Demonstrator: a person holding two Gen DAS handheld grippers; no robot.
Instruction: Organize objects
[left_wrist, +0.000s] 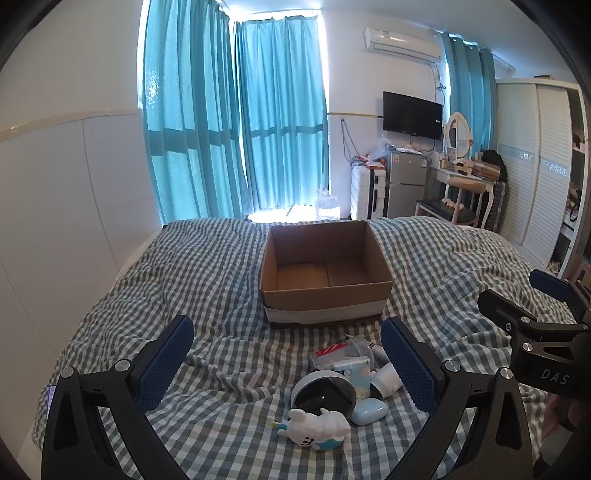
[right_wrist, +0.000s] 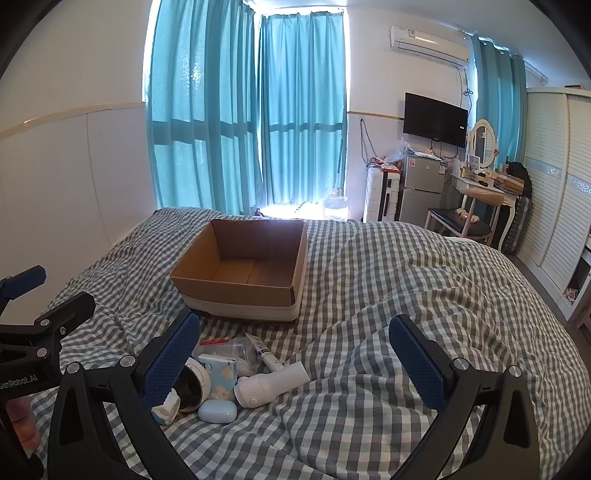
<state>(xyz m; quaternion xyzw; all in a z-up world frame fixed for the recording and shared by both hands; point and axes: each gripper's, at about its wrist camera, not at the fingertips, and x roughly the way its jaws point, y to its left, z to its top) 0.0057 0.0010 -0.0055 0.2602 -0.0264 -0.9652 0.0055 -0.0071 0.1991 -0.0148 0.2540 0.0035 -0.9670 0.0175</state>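
Nothing packed yet, by the look of it. The bed carries the cardboard box, open and empty inside. All the clutter sits bunched just before it: round camera, white handheld device, tissue pack, bear toy, blue case. My left gripper and right gripper both spread wide, holding nothing.

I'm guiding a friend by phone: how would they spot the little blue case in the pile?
On the checked bed, find the cardboard box; the pile lies just in front of it. At the pile's near edge lies the case, a smooth pale-blue oval pebble beside the white dryer, the only plain blue rounded thing.
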